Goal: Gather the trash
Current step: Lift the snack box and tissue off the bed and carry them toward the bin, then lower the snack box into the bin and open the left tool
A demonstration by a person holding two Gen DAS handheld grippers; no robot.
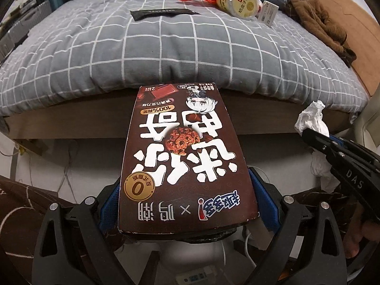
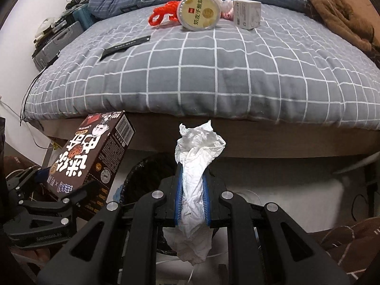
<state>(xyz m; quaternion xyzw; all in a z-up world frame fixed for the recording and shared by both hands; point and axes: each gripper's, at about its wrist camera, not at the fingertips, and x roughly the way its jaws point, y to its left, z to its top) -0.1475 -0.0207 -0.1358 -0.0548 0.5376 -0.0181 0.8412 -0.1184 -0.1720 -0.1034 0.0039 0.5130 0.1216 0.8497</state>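
Trash in both grips: cookie box [image 2: 91, 159] clamped flat in left gripper [image 1: 187, 204], just left of bin [image 2: 135, 178], long axis pointing away along the fingers; crumpled tissue [image 2: 196, 178] pinched in right gripper [image 2: 192, 197], right of bin rim, nearer. Bin mouth mostly hidden behind both; depth unclear.
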